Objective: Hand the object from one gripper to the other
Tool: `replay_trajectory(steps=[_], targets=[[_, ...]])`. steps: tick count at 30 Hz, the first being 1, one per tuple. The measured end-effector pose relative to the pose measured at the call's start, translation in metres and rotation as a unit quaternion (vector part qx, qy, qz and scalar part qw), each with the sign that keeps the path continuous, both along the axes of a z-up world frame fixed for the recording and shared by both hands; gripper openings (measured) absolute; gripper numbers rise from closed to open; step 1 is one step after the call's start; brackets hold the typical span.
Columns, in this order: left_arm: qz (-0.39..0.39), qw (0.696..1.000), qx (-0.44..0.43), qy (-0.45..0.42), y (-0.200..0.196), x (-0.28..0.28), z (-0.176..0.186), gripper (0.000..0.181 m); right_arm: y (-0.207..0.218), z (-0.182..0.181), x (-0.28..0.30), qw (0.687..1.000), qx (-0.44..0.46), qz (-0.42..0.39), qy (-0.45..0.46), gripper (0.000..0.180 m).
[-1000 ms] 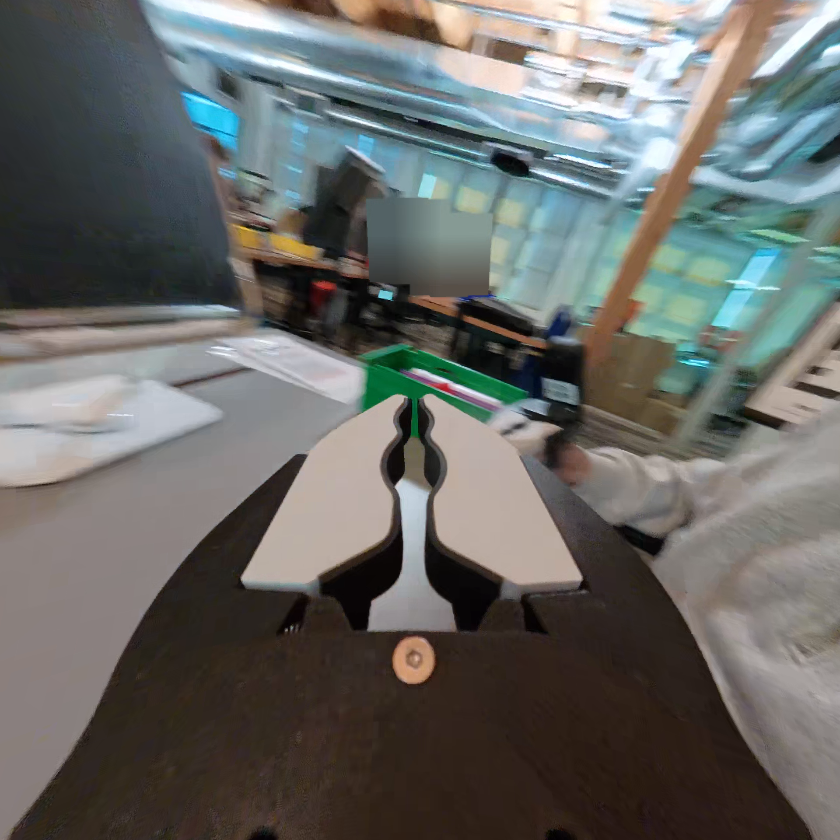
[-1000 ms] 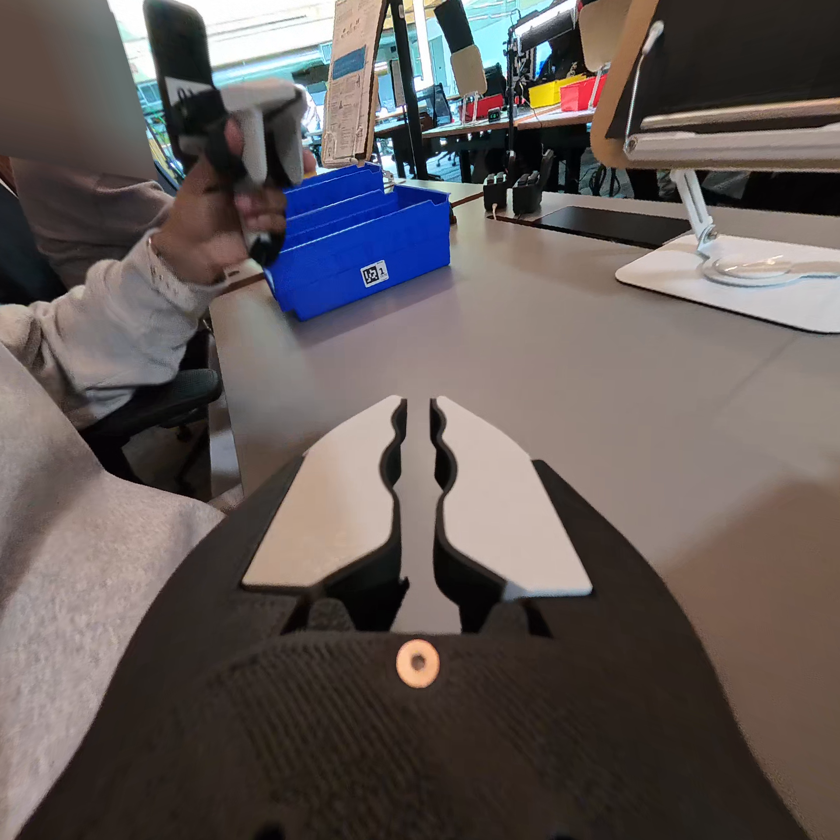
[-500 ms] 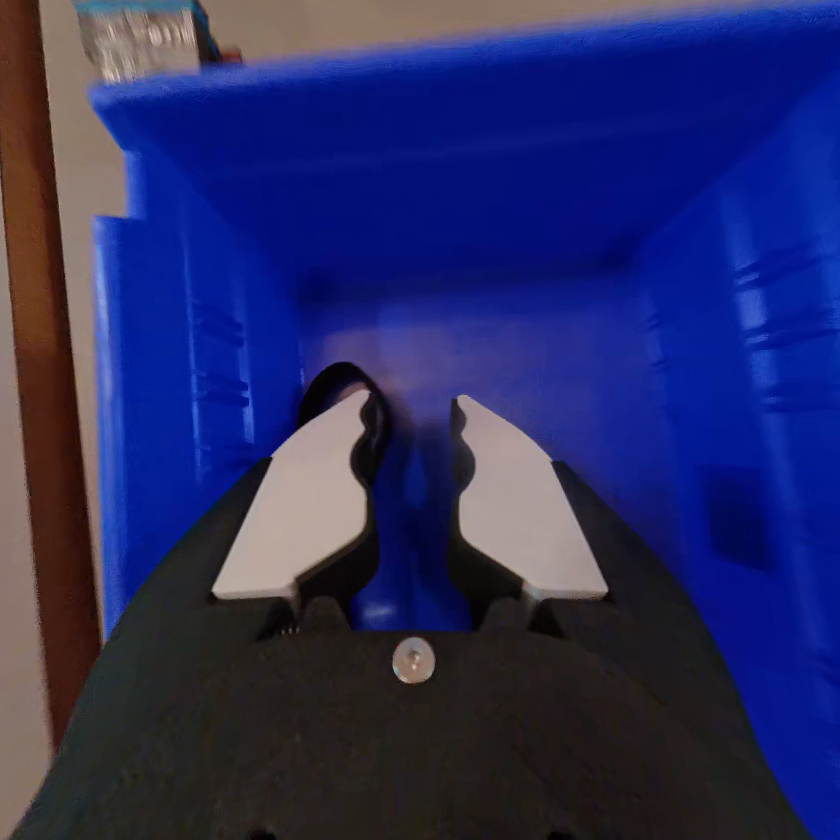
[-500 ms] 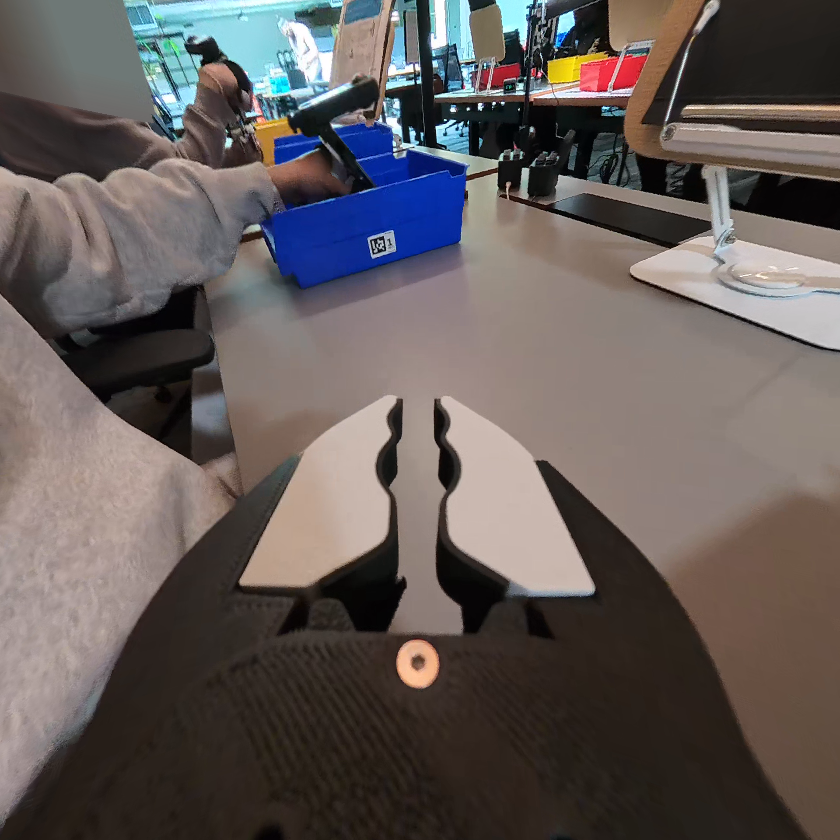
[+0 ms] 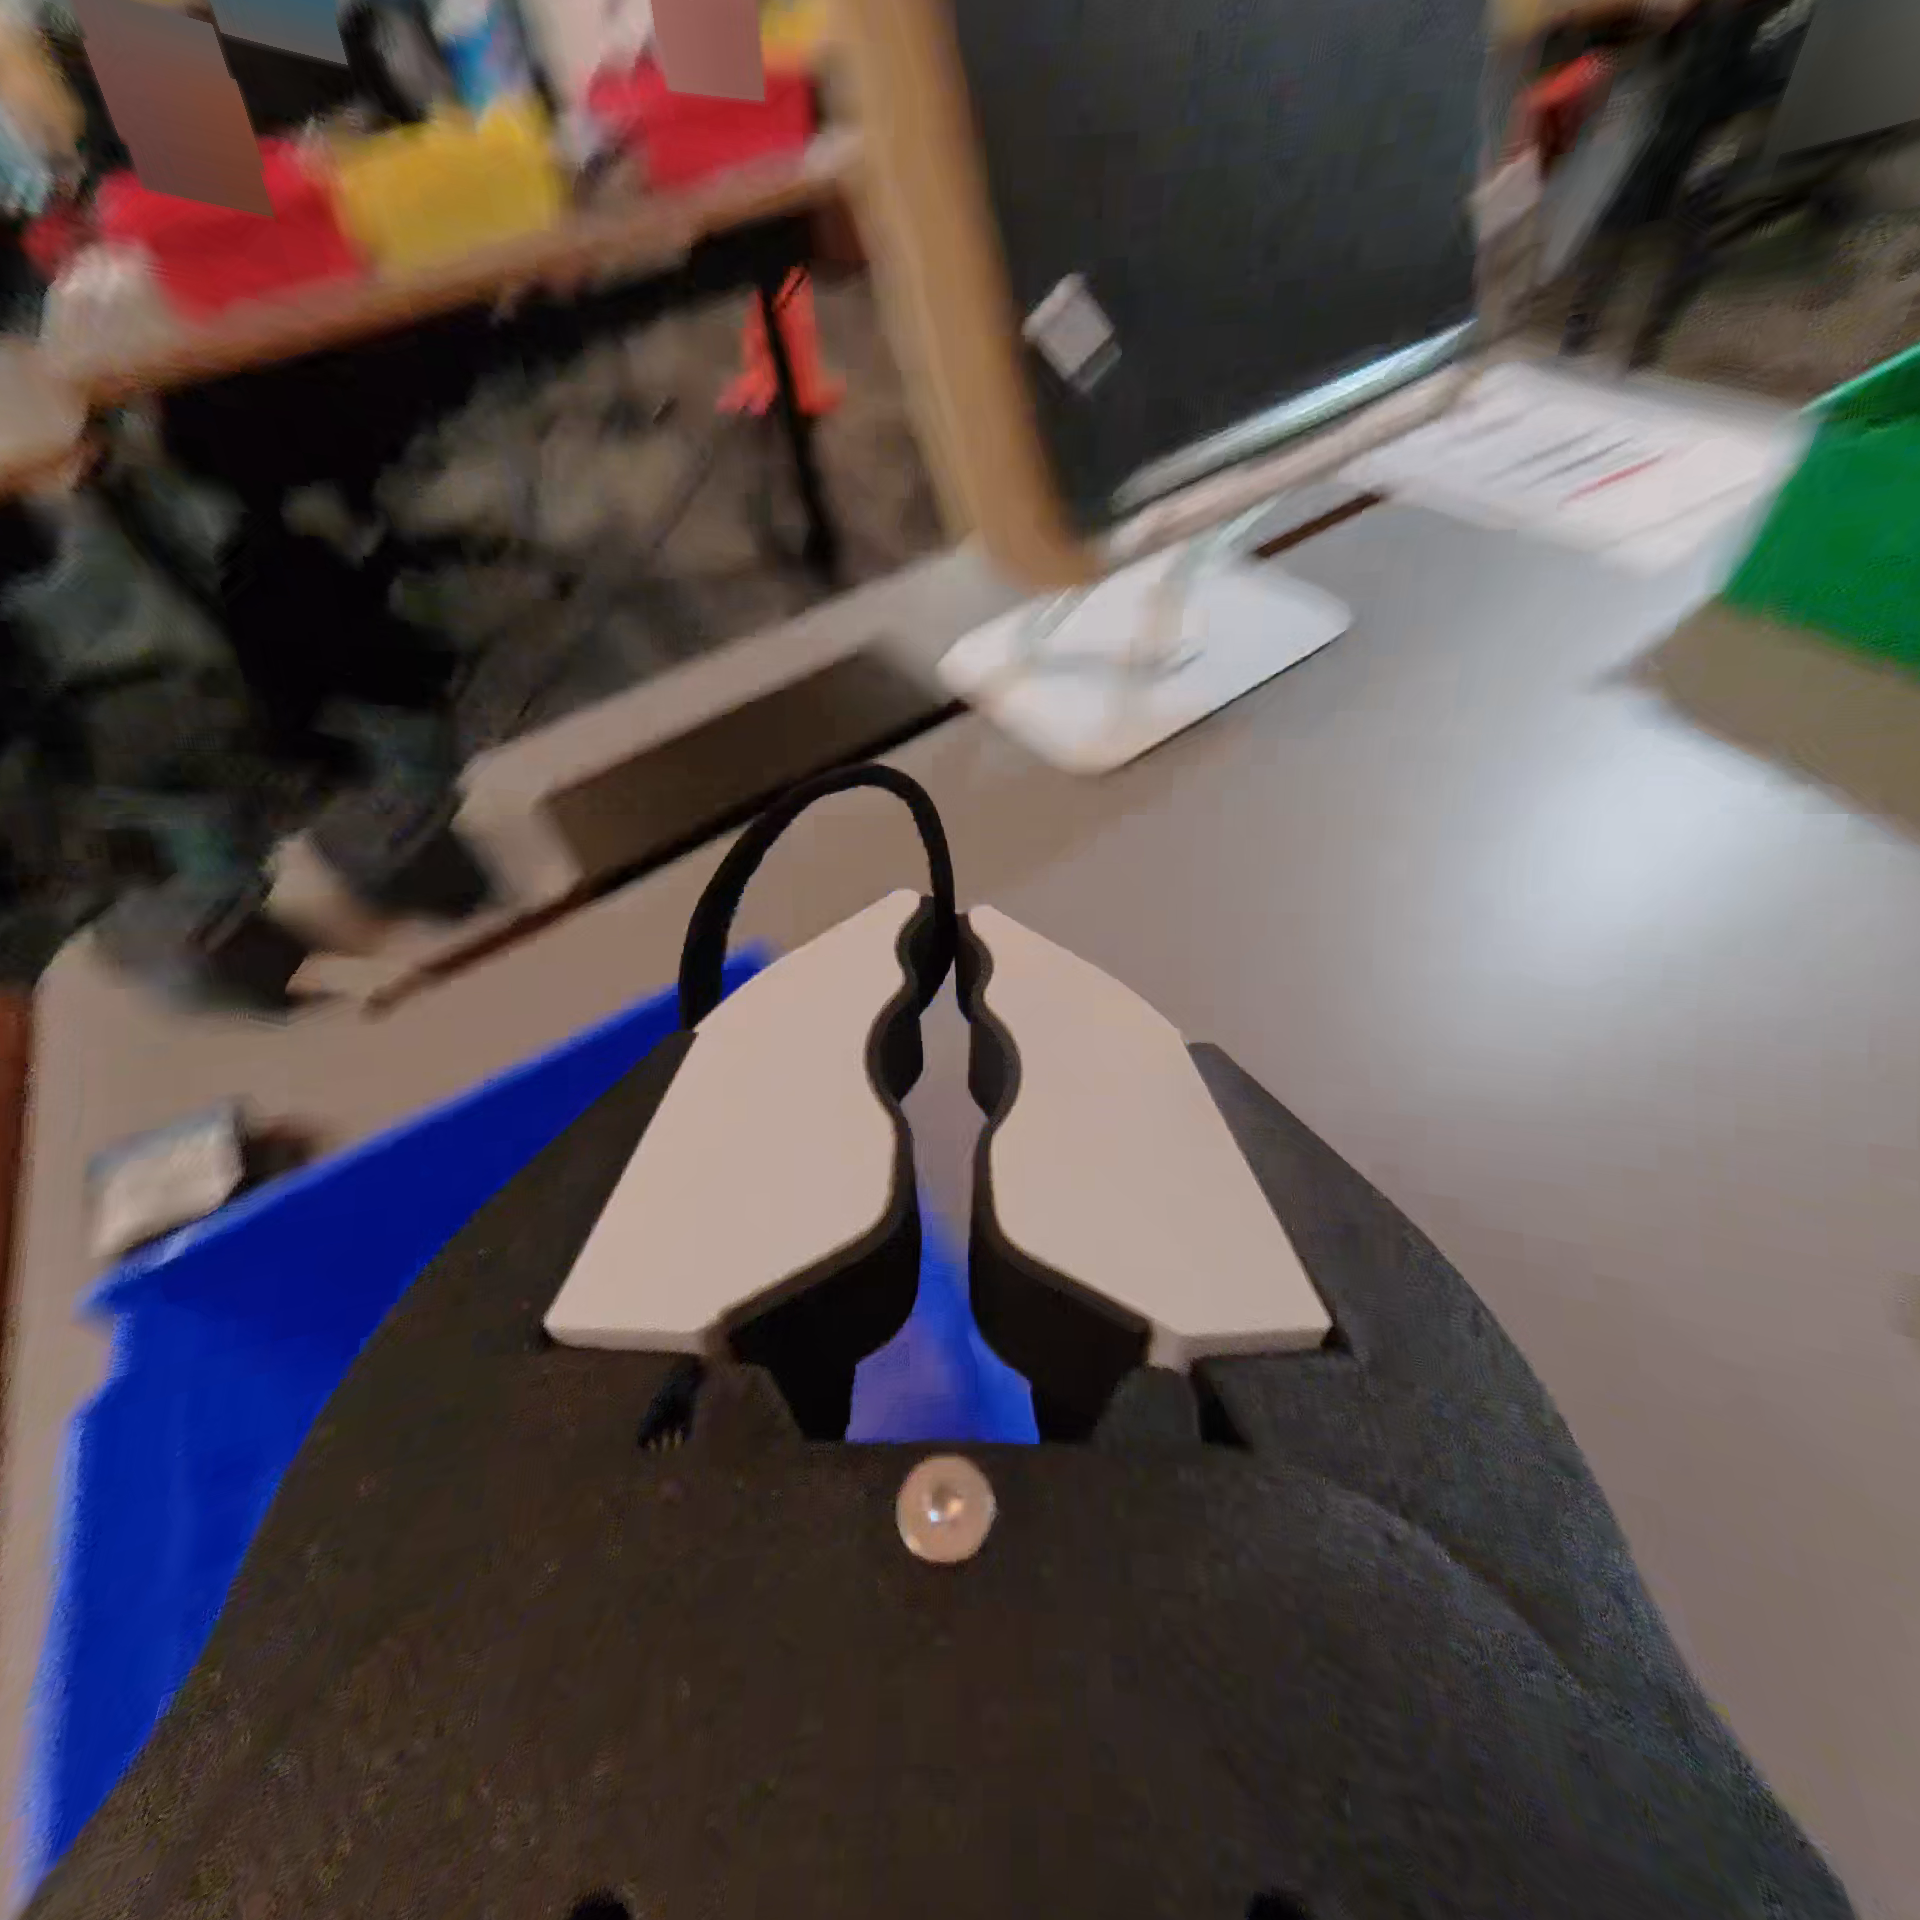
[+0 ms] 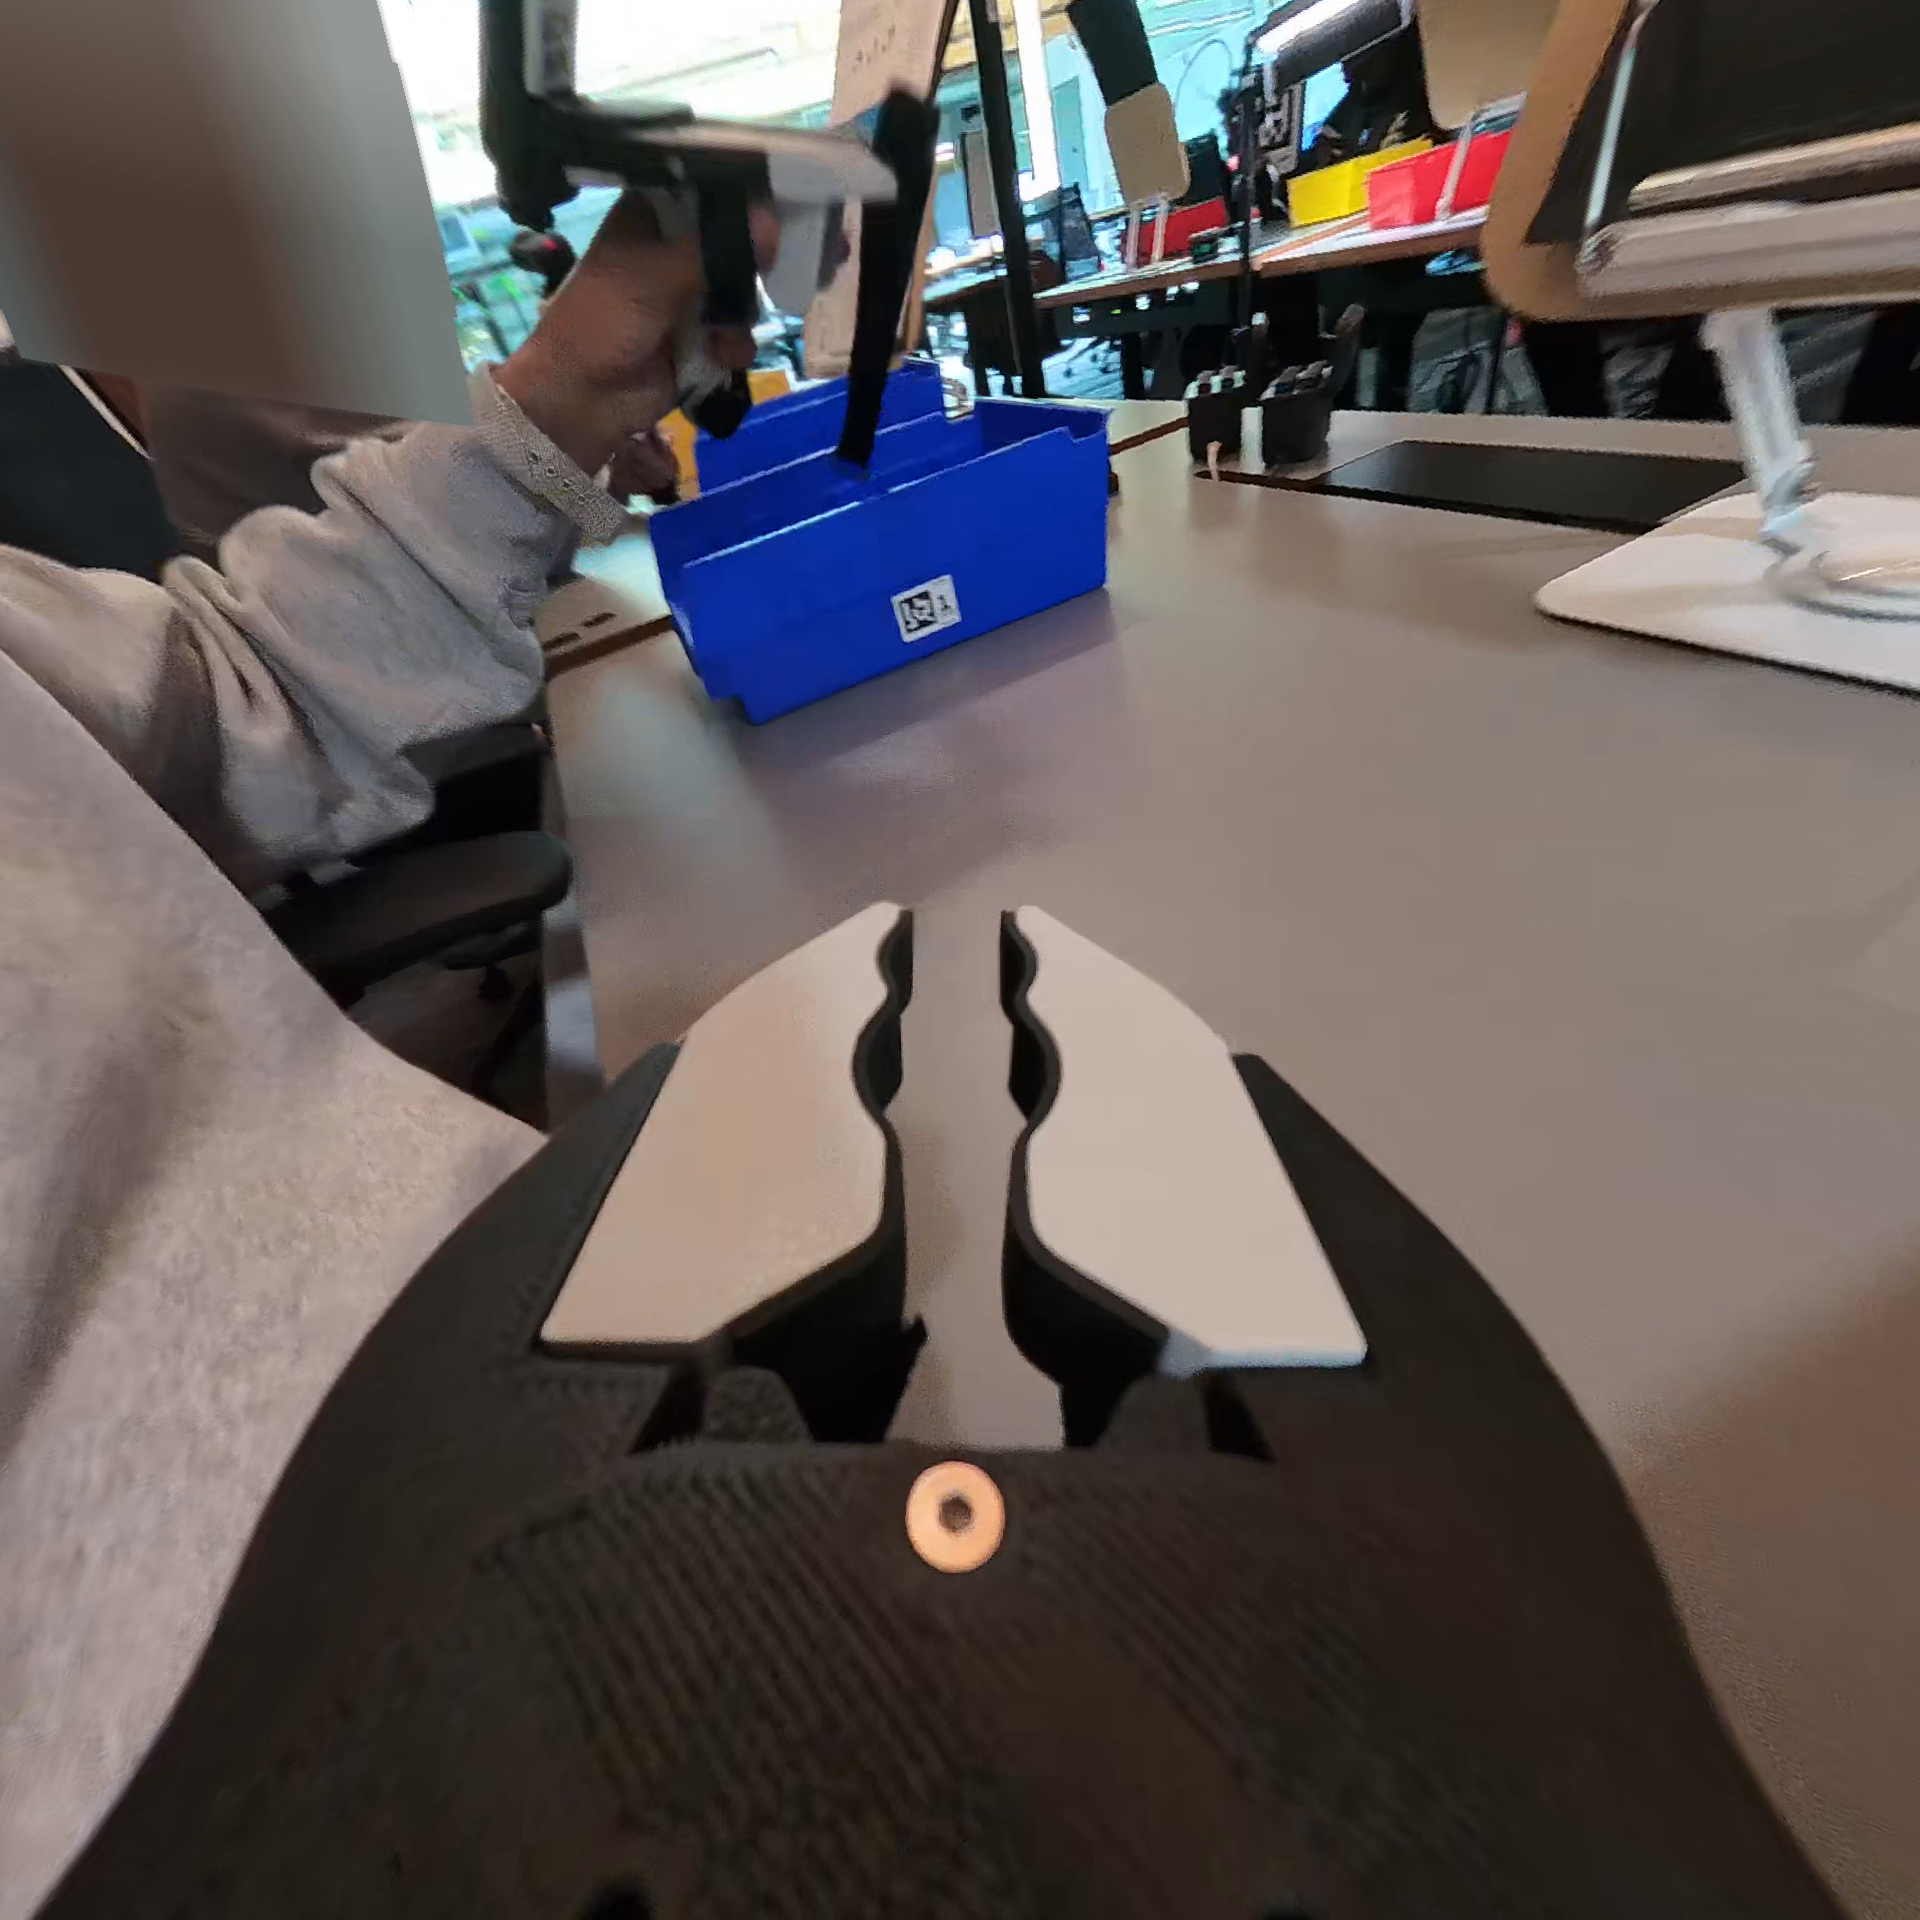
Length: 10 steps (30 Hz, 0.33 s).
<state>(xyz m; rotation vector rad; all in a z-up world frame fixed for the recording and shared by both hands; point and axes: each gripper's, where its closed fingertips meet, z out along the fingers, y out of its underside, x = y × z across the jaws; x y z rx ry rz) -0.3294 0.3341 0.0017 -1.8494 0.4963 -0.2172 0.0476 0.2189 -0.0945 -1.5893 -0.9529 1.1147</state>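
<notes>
My left gripper [image 5: 948,914] is shut on a black elastic loop [image 5: 821,790], which arches up and to the left from the fingertips. It is just above the near corner of the blue bin [image 5: 260,1351]. In the right wrist view the left gripper [image 6: 878,166] is held in a hand above the blue bin [image 6: 883,540], and the black loop [image 6: 883,301] hangs from it stretched down into the bin. My right gripper [image 6: 956,920] is empty with its jaws slightly apart, low over the grey table [image 6: 1351,831], well short of the bin.
A white monitor stand base [image 6: 1714,613] sits at the right; it also shows in the left wrist view [image 5: 1143,665]. A green bin [image 5: 1849,520] is at the far right. Black holders [image 6: 1268,416] stand behind the bin. A grey sleeve [image 6: 343,623] and a chair armrest [image 6: 436,894] are at the left. Tip to tip, the grippers are about 40 cm apart.
My left gripper dipped into the blue bin with open jaws, closed on the black loop and lifted it out. My right gripper stayed in place, jaws slightly wider.
</notes>
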Motion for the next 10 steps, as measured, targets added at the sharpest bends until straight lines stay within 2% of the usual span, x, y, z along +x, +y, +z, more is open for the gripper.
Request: replay_trajectory(steps=[1,3,6,8,10], targets=[[-0.042,0.999,0.031,-0.017,-0.012,0.031,0.021,0.002,-0.003,-0.001,-0.005,1.0,-0.012,0.009,0.007,0.019],[-0.135,0.985,0.092,-0.062,-0.043,0.093,0.058,0.002,-0.008,-0.002,-0.014,1.0,-0.015,0.019,0.015,0.028],[-0.25,0.944,0.137,-0.166,-0.088,0.164,0.094,0.002,-0.001,0.009,-0.024,0.997,0.068,-0.017,0.032,0.057],[-0.307,0.906,0.135,-0.259,-0.109,0.196,0.104,0.002,-0.003,0.019,-0.033,0.991,0.12,-0.022,0.047,0.067],[-0.352,0.867,0.126,-0.329,-0.123,0.223,0.1,0.001,-0.014,0.02,-0.044,0.99,0.135,-0.001,0.046,0.069]])
